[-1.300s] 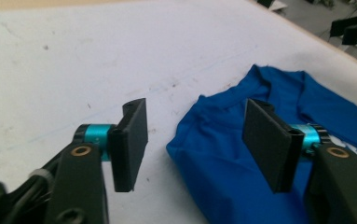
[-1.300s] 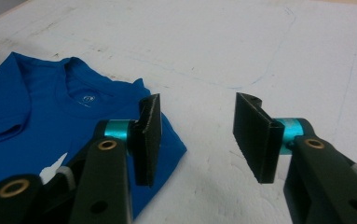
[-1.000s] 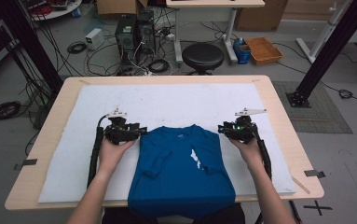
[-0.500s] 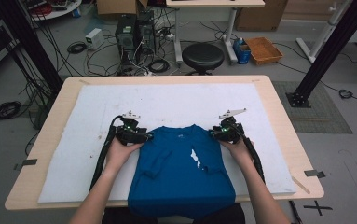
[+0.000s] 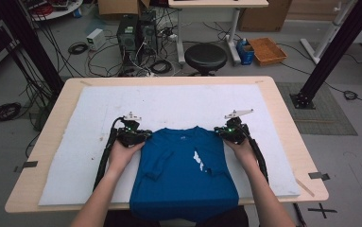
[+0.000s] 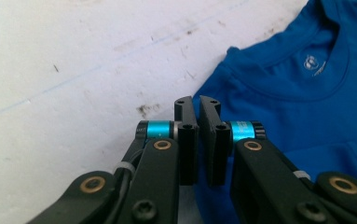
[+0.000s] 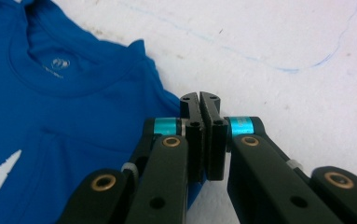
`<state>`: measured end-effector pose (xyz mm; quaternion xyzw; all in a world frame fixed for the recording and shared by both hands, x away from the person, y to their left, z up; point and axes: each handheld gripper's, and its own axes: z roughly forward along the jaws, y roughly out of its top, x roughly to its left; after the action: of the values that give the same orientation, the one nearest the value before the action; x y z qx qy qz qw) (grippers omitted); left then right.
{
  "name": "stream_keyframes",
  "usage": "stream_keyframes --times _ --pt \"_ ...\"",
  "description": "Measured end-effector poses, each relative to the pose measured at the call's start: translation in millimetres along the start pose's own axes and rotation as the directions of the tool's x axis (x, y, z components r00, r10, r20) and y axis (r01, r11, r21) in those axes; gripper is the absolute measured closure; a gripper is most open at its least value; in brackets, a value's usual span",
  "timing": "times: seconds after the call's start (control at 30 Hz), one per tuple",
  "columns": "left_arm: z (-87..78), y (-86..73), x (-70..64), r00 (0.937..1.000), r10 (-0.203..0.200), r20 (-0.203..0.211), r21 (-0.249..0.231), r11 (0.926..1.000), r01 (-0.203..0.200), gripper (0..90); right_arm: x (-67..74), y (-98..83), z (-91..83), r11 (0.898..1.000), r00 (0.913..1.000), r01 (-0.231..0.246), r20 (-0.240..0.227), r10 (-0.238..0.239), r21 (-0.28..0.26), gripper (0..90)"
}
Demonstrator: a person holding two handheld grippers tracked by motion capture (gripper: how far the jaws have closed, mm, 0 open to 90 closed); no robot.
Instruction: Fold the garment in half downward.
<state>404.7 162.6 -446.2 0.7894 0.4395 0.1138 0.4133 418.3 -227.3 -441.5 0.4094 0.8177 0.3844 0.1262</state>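
The blue T-shirt [image 5: 185, 172] lies on the white sheet [image 5: 178, 101] covering the desk, collar away from the person, long axis running toward them and hem over the near edge. The left gripper [image 5: 132, 135] and right gripper [image 5: 231, 132] sit at its two shoulder corners, equally near. Both have just been closing; the gripper views show jaws nearly together at the shoulder edges, though pinched cloth is hard to confirm.

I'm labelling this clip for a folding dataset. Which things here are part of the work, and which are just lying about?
Part of the work:
blue T-shirt
left tool, shut at the shirt's shoulder edge
right tool, shut at the other shoulder edge
white mat

Lying about:
black stool
computer tower
orange tray
floor cables
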Motion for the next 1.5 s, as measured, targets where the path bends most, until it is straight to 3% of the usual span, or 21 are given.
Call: stream_keyframes --times 0.17,0.27,0.4,0.77,1.13,1.27,1.33,1.4,1.5 --pt "2.4 1.9 9.7 0.9994 -0.034 0.012 -0.035 0.9988 0.034 85.9 -8.3 7.5 0.9 0.999 0.9991 -0.035 -0.026 0.034 -0.029 89.4" --pt "2.3 3.4 14.2 0.9996 -0.03 0.003 -0.067 0.9973 0.03 85.9 -11.9 12.5 2.8 0.998 0.999 -0.036 -0.029 0.034 -0.056 89.4" --pt "3.8 10.1 20.7 0.999 -0.043 -0.01 -0.071 0.9966 0.043 86.0 -17.5 18.2 8.6 0.997 0.9975 -0.063 -0.034 0.062 -0.043 89.4" --pt "3.5 39.9 30.9 0.9997 0.007 -0.025 -0.133 0.991 -0.01 85.9 -34.7 35.4 12.3 0.986 0.9911 -0.131 -0.039 0.127 -0.102 89.4" --pt "-21.5 37.1 22.4 0.9967 0.077 0.026 -0.188 0.9797 -0.071 86.0 -26.8 32.8 -10.5 0.979 0.9919 -0.113 -0.078 0.101 -0.171 89.3" --pt "-34.7 36.9 11.0 0.9902 0.126 0.06 -0.189 0.9755 -0.112 86.0 -19.0 27.4 -25.4 0.973 0.9919 -0.095 -0.103 0.074 -0.209 89.4" --pt "-42.5 34.2 2.4 0.9836 0.167 0.066 -0.226 0.9627 -0.149 86.0 -13.3 23.3 -34.3 0.97 0.9919 -0.081 -0.114 0.056 -0.229 89.3" --pt "-49.7 29.5 -5.4 0.9767 0.195 0.089 -0.238 0.9563 -0.169 86.0 -6.7 17.7 -43.3 0.966 0.9902 -0.061 -0.137 0.027 -0.251 89.3" --pt "-60.4 17.1 -17.5 0.9607 0.255 0.111 -0.25 0.9426 -0.221 86.0 3.0 9.4 -55.7 0.964 0.9892 -0.025 -0.146 -0.014 -0.264 89.3"
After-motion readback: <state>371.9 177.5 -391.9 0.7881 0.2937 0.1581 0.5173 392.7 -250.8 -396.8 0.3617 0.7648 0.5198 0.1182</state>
